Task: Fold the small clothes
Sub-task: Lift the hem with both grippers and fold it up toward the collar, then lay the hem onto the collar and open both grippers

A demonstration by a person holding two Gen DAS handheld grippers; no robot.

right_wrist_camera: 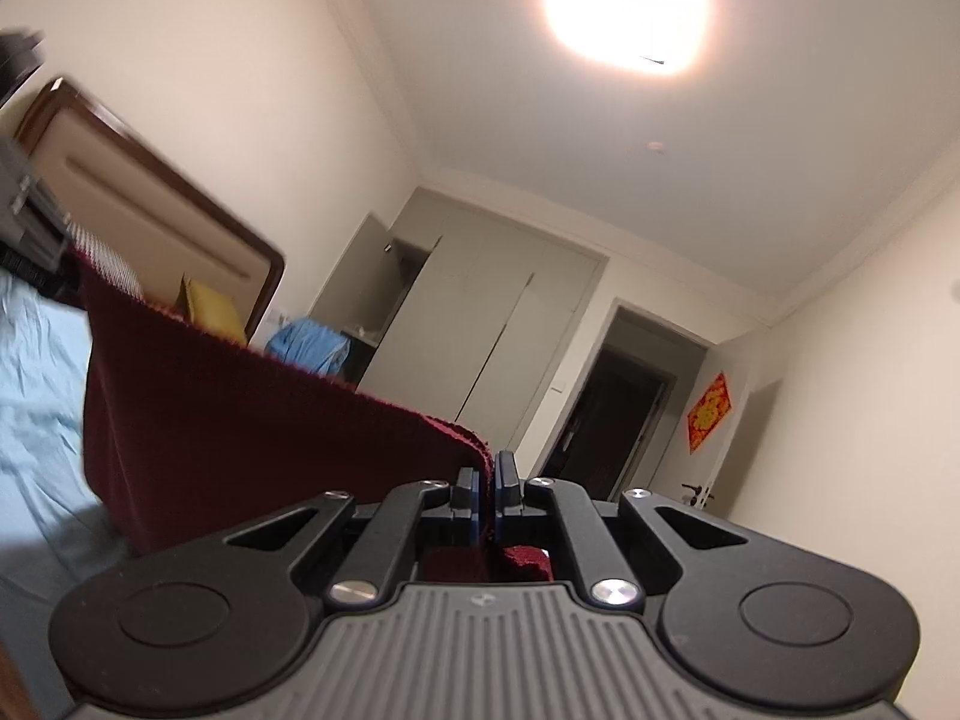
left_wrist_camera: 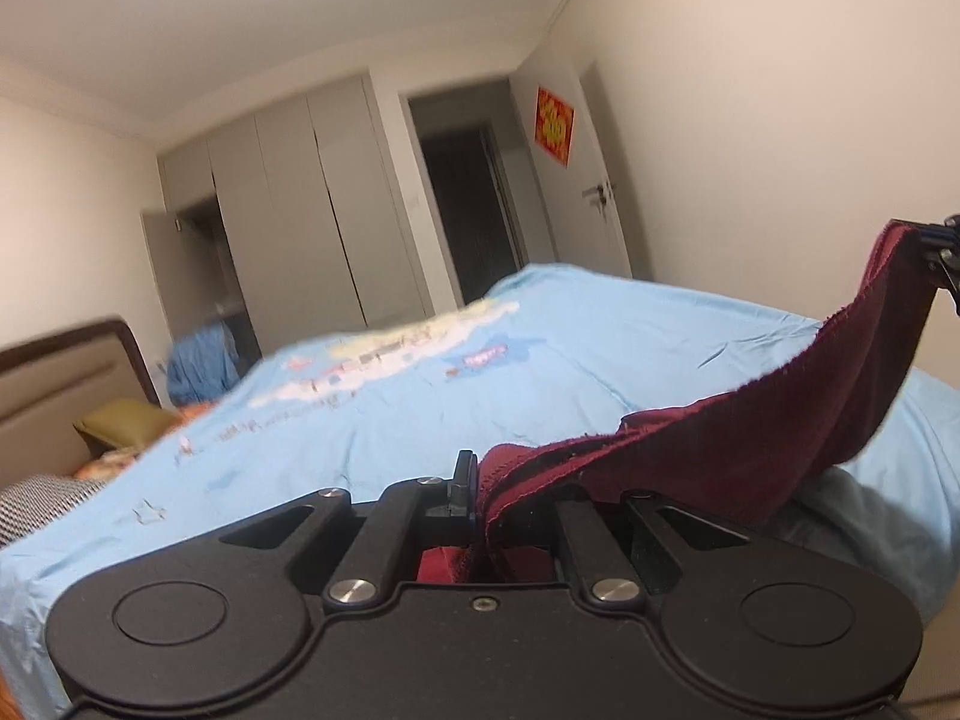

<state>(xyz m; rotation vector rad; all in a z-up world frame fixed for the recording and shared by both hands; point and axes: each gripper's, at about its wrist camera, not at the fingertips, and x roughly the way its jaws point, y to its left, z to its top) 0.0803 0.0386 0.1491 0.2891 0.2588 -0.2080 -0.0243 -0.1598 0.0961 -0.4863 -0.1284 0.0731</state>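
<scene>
A: Left gripper [left_wrist_camera: 480,495], left wrist view: clamped on one end of the dark red cloth [left_wrist_camera: 750,438]. Only the left finger [left_wrist_camera: 463,480] visible; the other covered by the fabric draped over it.

B: Right gripper [right_wrist_camera: 487,492], right wrist view: fingers [right_wrist_camera: 509,483] pressed together on the opposite end of the same cloth [right_wrist_camera: 258,420], a fold pinched between the pads and a little fabric bunched behind them.

A: Cloth relative to the tools: stretched between the two, sagging in the middle, rising rightward from the left gripper to the right gripper [left_wrist_camera: 936,252] at the frame's right edge.

B: Cloth relative to the bed [left_wrist_camera: 420,396]: lifted off the light blue sheet [right_wrist_camera: 36,396], hanging over the near part of the bed. Contact between the lowest fold and the sheet: not determinable.

A: Background: brown headboard [left_wrist_camera: 66,384] at left, grey wardrobe [left_wrist_camera: 300,204] beyond the far edge of the bed, dark doorway [left_wrist_camera: 474,204] beside it.

B: Ceiling lamp [right_wrist_camera: 624,6] lit overhead.
</scene>
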